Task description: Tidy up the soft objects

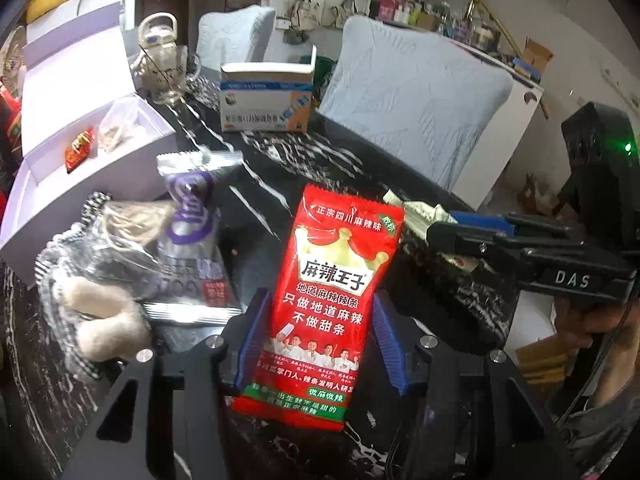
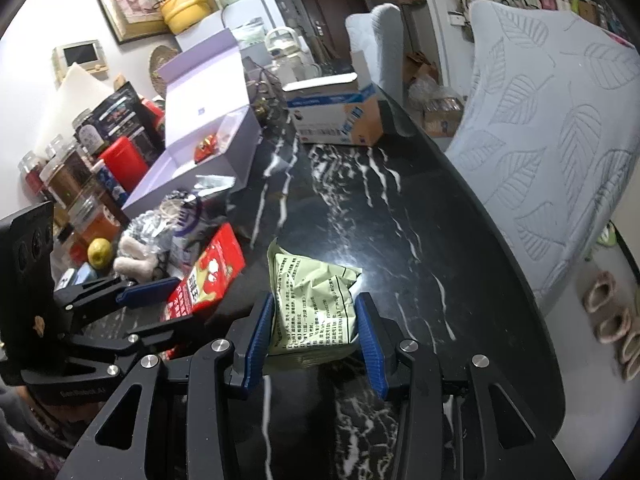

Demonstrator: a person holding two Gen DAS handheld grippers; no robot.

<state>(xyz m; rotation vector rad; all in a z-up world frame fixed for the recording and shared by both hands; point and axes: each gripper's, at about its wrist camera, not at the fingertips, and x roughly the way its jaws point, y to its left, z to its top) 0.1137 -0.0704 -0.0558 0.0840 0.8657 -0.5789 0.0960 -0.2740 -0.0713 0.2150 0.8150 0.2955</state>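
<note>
On the black white-veined marble tabletop (image 2: 360, 200), the left gripper (image 1: 316, 344) is clamping the red printed snack packet (image 1: 336, 300) between near-closed fingers, while the right gripper (image 2: 316, 340) is pinching the pale green crinkled sachet (image 2: 312, 304) likewise.

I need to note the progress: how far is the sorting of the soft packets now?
Done, it seems: a small red packet and a clear one lie in the purple box. In hand: the left gripper brackets the red bag, the right gripper the green bag; whether gripped, I cannot tell. Left: the purple bag and a clear toy bag on the table.
</note>
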